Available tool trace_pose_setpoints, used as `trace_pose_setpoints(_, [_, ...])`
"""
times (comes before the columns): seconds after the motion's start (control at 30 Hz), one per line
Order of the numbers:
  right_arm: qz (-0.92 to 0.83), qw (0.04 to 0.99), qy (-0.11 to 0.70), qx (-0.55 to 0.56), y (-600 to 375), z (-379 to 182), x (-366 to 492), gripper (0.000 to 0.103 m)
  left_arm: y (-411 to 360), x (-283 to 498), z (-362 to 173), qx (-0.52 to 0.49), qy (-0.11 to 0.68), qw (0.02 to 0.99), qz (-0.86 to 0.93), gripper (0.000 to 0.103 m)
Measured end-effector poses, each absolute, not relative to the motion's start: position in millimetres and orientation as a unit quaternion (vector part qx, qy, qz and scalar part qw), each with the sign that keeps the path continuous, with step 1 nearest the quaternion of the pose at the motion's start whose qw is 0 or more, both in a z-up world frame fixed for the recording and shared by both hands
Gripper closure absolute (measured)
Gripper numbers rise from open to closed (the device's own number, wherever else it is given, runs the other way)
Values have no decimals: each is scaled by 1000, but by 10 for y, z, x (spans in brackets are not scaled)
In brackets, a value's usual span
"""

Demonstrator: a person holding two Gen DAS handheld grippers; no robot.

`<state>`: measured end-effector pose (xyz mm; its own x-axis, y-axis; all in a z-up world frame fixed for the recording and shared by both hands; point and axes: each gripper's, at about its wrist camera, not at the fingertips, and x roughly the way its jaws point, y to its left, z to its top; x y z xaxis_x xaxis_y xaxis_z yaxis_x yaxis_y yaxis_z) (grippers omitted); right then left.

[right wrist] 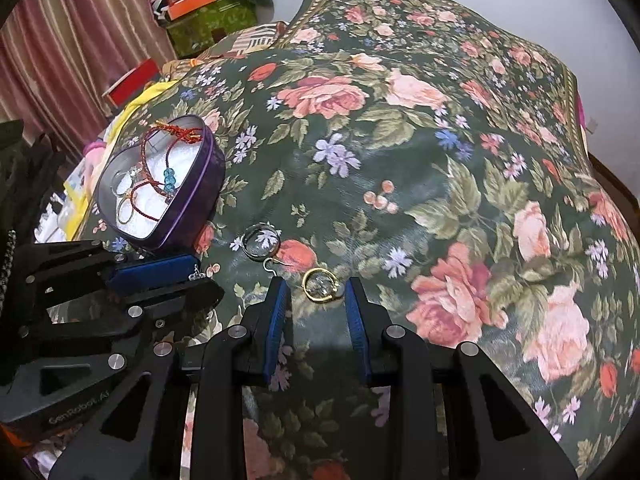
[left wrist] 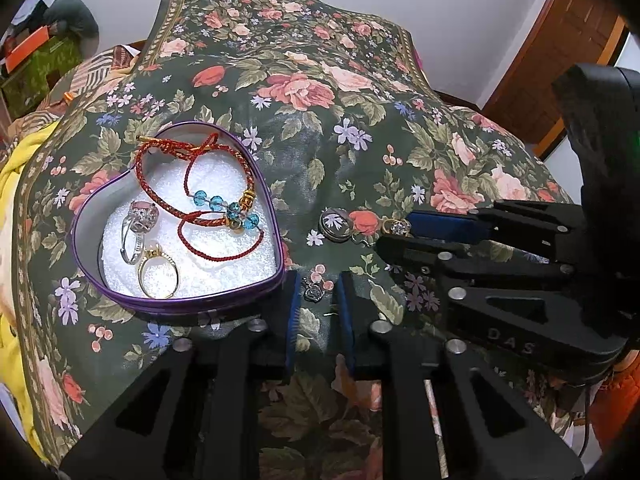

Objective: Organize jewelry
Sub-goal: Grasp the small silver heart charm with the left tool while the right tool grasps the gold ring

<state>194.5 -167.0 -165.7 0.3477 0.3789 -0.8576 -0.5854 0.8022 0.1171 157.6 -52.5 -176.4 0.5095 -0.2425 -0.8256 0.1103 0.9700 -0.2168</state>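
Observation:
A purple heart-shaped tin lies on the floral cloth, holding red braided bracelets, blue beads, a silver ring and a gold ring. My left gripper stands open beside the tin's tip, with a small silver charm on the cloth between its fingers. My right gripper is open, its tips on either side of a gold stone ring. A round glass earring lies just beyond.
The green floral cloth covers a rounded, sloping surface. Yellow fabric lies at its left edge. Boxes and clutter stand at the back left near a curtain. A wooden door is at the back right.

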Motion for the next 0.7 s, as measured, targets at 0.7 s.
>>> trace_pose_setpoints(0.7, [285, 847, 443, -75, -1908, -1252, 1688, 84, -568, 1291, -1339, -51, 446, 886, -116, 94])
